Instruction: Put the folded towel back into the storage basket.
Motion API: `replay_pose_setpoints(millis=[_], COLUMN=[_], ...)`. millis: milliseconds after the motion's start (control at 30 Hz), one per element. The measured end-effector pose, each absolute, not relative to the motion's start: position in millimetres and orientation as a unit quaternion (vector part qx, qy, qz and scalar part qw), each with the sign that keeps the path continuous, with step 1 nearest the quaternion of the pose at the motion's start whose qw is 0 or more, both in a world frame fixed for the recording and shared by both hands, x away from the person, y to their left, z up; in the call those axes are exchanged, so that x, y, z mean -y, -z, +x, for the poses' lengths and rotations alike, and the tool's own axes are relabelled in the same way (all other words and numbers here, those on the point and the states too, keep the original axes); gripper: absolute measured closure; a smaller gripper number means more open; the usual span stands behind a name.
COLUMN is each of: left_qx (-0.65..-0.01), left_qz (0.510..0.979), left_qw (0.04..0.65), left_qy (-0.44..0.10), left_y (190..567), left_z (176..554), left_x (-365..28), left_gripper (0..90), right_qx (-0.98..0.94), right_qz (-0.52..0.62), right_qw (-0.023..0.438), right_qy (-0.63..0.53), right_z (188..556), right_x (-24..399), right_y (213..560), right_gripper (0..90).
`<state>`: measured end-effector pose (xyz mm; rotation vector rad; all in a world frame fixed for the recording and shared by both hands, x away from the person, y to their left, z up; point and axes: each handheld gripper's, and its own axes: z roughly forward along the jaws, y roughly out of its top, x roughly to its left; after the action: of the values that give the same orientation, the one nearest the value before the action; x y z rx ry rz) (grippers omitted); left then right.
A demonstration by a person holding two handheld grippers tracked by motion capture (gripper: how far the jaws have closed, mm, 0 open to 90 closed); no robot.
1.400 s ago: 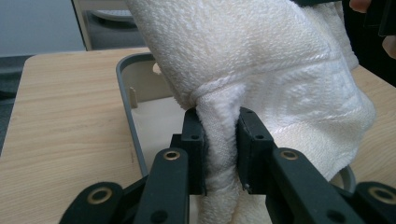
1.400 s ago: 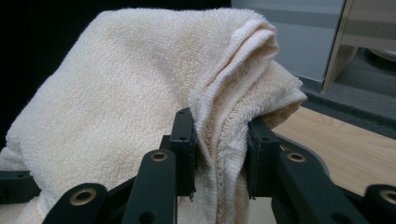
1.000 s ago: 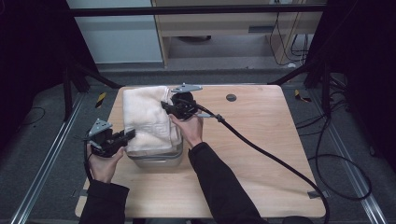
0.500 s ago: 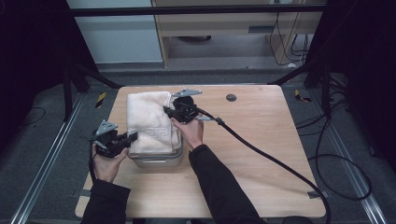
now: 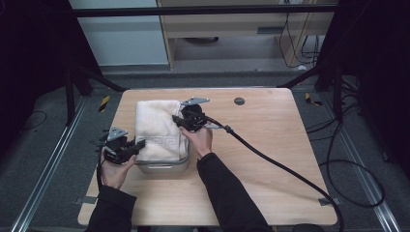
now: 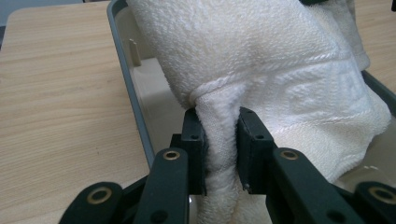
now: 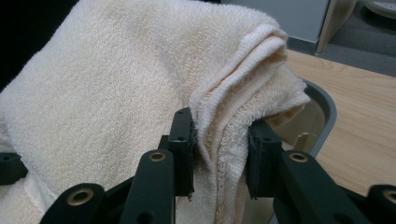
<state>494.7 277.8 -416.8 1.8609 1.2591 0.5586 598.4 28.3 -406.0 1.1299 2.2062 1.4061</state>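
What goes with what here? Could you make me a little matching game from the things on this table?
Things:
1. towel
2. container
3. left gripper
4. cable

Descriptions:
A. black, trailing across the table to the right
B. grey-rimmed, under the cloth
C. cream, folded, pinched at two sides
D. shut on a fold at the cloth's near-left side

Pairs: 1-C, 2-B, 3-D, 4-A

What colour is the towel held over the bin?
Cream-white towel, with a woven border band; clearest in the left gripper view.
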Motion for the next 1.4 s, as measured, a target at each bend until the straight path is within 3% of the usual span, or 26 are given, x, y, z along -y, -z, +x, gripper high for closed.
replay_pose_setpoints(millis=[567,800,1267,1400], left_qx=[-0.505,-0.508,-0.497,-0.491], left_qz=[0.75,0.748,0.727,0.723], left_qw=[0.372,0.359,0.4,0.413], left_qy=[-0.212,-0.233,-0.252,-0.255], left_y=[431,433,419,413], left_z=[502,502,494,489], left_x=[-273,-271,-275,-275], left_gripper=[73.1,64.0,57.2,55.6], right_qx=[-0.773,-0.781,-0.788,-0.783], right_qz=[0.399,0.392,0.366,0.364], right_qw=[0.15,0.157,0.19,0.192], right_qy=[-0.469,-0.46,-0.457,-0.467], right_z=[598,598,596,591], right_x=[-28,-29,-24,-15], right_y=[425,427,419,411], right_gripper=[66.8,63.4,55.1,48.9])
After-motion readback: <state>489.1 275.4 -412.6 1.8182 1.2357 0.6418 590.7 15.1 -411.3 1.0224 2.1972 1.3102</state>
